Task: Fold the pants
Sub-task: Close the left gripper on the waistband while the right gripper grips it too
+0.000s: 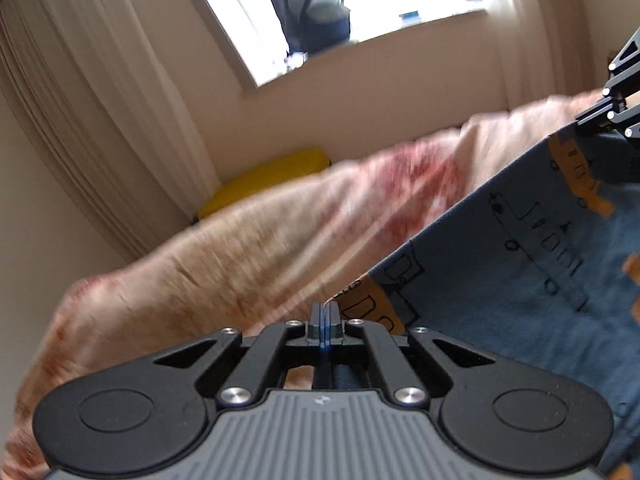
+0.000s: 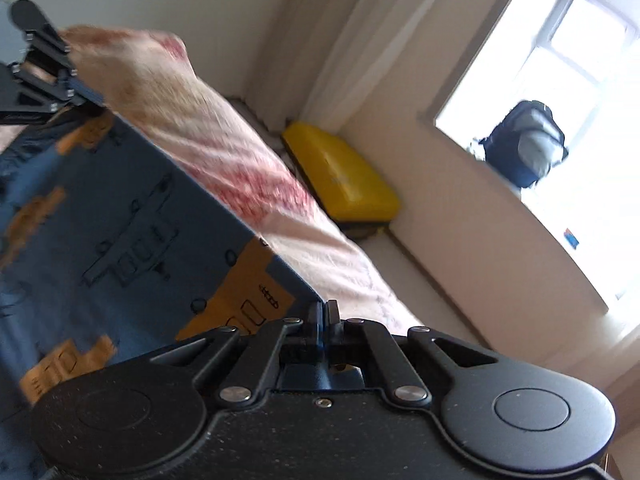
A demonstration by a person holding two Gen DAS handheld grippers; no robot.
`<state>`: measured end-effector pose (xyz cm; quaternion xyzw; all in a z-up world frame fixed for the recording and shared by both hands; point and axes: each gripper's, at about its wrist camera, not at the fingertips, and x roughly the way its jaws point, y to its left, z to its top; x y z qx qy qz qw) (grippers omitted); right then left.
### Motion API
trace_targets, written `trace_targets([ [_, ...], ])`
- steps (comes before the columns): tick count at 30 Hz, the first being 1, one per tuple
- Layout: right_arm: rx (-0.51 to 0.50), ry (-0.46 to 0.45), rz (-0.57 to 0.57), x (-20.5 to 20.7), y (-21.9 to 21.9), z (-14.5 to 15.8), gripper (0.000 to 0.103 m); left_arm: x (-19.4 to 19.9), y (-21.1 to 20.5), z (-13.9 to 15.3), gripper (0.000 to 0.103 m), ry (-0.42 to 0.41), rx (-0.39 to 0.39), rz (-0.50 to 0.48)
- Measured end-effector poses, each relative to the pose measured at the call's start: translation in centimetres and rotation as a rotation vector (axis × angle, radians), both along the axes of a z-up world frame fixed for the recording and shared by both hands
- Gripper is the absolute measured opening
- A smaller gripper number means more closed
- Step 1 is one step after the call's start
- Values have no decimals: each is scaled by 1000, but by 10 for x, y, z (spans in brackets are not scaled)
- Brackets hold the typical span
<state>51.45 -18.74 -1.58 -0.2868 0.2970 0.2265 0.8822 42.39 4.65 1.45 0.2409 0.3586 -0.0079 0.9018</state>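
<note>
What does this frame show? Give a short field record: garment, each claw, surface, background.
garment: blue pants with orange patches, top edge stretched between both claws
left claw: shut on one corner of the pants
right claw: shut on the other corner
surface: pink patterned blanket, blurred
background: yellow cushion by the wall, backpack on the windowsill

The stretched pants (image 1: 520,264) hung taut between the left gripper (image 1: 325,312) and right gripper (image 2: 323,312), blocking the way straight across. Beyond their edge the bed (image 1: 240,248) lay bare, while a yellow case (image 2: 344,176) filled the gap by the wall (image 2: 460,216)
</note>
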Motion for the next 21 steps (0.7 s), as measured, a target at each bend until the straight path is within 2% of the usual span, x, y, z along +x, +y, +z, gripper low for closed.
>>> trace_targets([
  [4,-73,63,-22,26,15,-47,0,11,0,-36,0,46,18,8],
  [6,-76,57,-13,28,18,-53,0,9,3,-41,0,50,5,4],
  [8,-42,71,-6,31,12,-49,2,11,11,-35,1,70,-58,-6],
  [9,-9,86,1,32,5,-46,6,12,18,-30,11,82,-110,-7],
  [10,39,104,5,35,-2,-41,21,15,25,-27,22,97,-160,-4],
  [11,86,120,3,31,-8,-35,34,18,34,-22,55,102,-207,15],
  [12,142,133,3,28,-17,-30,56,19,40,-20,80,96,-238,34],
  [13,200,144,12,31,-24,-26,65,16,46,-16,84,84,-276,40],
  [15,251,156,29,34,-28,-21,66,17,60,-10,83,75,-339,32],
  [18,262,173,66,38,-18,-22,66,22,72,-10,84,113,-387,23],
  [20,251,202,107,37,-5,-26,67,25,71,-15,82,151,-366,1],
  [21,230,210,118,37,2,-29,65,25,68,-17,72,169,-330,-8],
])
